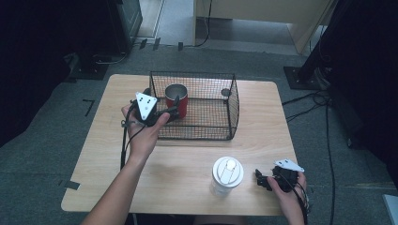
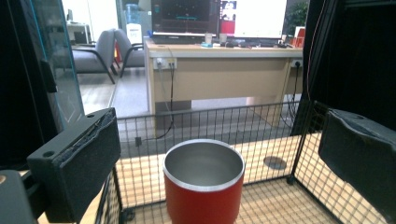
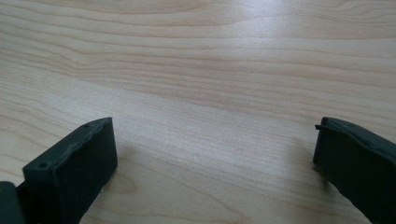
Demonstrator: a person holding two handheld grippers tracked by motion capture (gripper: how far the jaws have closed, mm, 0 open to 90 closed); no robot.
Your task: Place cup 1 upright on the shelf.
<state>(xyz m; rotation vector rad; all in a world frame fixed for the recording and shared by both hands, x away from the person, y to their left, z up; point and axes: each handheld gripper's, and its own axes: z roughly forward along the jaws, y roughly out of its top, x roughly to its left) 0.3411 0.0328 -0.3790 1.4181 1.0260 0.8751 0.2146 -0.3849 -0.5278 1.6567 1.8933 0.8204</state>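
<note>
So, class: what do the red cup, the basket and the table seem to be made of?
Red cup: looks like metal, with a dull silvery inside and rim and a red coated outside. Basket: thin black wire in an open grid. Table: pale wood or a wood-look laminate, with visible grain lines.

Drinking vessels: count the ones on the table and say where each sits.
2. The red cup stands open-topped inside the wire basket, at its left end by the left gripper. The white lidded tumbler stands on the bare table near its front edge.
</note>
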